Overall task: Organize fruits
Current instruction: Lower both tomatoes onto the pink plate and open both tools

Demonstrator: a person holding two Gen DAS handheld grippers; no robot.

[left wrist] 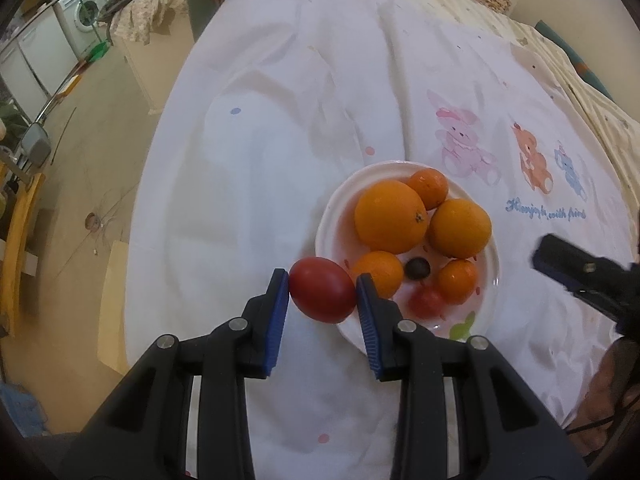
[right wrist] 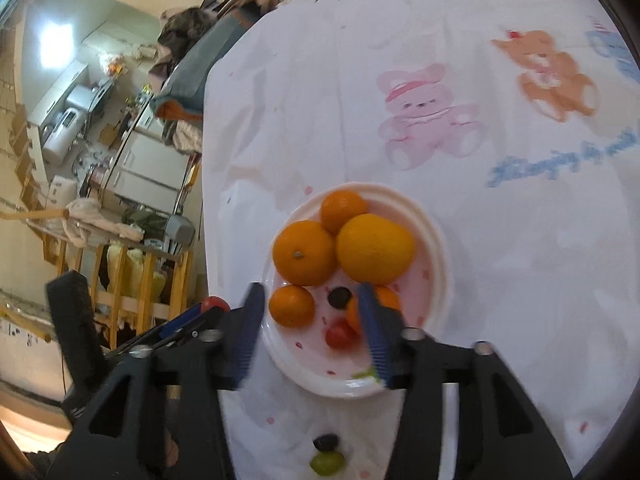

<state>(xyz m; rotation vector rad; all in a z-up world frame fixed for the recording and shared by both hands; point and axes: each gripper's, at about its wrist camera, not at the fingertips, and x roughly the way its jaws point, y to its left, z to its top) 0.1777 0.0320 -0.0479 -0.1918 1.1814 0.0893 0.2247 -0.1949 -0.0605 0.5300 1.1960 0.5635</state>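
Holding the red tomato [left wrist: 322, 290] pinched between its blue pads, your left hand-held gripper [left wrist: 322, 300] hangs just at the near-left rim of the white plate [left wrist: 326, 216]. To finish this step well, carry the tomato a little further over the rim before you loosen the pads, and aim for the bare patch at the near side of the plate, beside the small orange [left wrist: 379, 273], so it does not roll back onto the bedsheet [left wrist: 260, 168]. Lower it gently; it looks soft.

Your right hand-held gripper [right wrist: 312, 320] stands released over the near part of the plate, nothing pressed between its pads, with a small orange, a dark grape [right wrist: 340, 297] and a cherry tomato [right wrist: 338, 334] showing in the gap. Beyond them sit the larger oranges [right wrist: 374, 248]. Nearer you than the plate, a dark grape and a green grape [right wrist: 327, 462] lie loose on the sheet, touching each other, likely next to collect.
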